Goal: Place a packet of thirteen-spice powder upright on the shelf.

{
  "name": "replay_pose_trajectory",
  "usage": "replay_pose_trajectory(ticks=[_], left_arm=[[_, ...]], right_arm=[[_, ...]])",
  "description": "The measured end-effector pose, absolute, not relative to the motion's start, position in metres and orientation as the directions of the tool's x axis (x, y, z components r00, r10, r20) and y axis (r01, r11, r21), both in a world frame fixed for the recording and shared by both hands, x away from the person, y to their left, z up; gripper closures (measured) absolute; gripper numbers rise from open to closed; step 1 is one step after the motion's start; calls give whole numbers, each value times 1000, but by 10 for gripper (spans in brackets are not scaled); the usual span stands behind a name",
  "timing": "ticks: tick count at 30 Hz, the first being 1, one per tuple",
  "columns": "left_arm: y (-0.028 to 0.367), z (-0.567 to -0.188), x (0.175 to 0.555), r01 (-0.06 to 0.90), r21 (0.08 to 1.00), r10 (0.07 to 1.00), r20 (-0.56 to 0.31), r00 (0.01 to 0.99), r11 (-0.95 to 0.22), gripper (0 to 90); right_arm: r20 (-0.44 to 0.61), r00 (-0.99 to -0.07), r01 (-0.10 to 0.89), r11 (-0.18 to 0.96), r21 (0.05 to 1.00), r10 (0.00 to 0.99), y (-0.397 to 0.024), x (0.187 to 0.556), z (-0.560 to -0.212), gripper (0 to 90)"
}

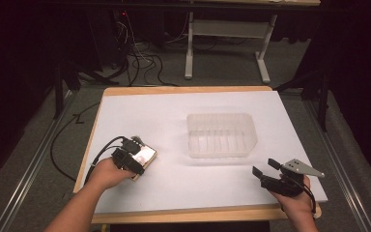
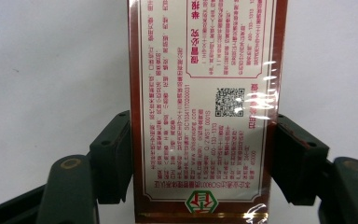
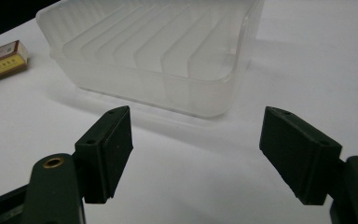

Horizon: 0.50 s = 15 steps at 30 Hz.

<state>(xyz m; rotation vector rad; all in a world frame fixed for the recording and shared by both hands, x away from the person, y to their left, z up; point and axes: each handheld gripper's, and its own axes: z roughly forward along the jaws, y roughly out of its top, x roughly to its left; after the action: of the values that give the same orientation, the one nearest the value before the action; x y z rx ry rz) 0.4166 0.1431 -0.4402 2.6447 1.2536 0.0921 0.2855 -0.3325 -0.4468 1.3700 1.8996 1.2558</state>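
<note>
Your left gripper fingers clamp the glossy cellophane-wrapped red-and-cream carton near the counter's left edge. That slick film could let it slip. Your right gripper fingers stand apart, empty.

The high view looks forward and down on the whole table. The left gripper view sits very near a printed box. The right gripper view faces the plastic tray at low angle; the high view shares both.

Box on table, near left edge, between left gripper pads. Plastic tray mid-table, to right of box, well apart. Right gripper at front right, just in front of tray, nothing between pads.
</note>
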Motion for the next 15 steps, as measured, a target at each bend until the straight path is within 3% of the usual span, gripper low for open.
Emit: replay_pose_trajectory(ticks=[9, 15], left_arm=[[148, -441, 406, 738, 308, 763, -55, 644, -600, 326], [152, -436, 396, 717, 421, 762, -89, 642, -555, 325]], right_arm=[[126, -382, 475, 77, 877, 915, -331, 285, -447, 267], [114, -385, 455, 81, 887, 916, -332, 283, -447, 276]])
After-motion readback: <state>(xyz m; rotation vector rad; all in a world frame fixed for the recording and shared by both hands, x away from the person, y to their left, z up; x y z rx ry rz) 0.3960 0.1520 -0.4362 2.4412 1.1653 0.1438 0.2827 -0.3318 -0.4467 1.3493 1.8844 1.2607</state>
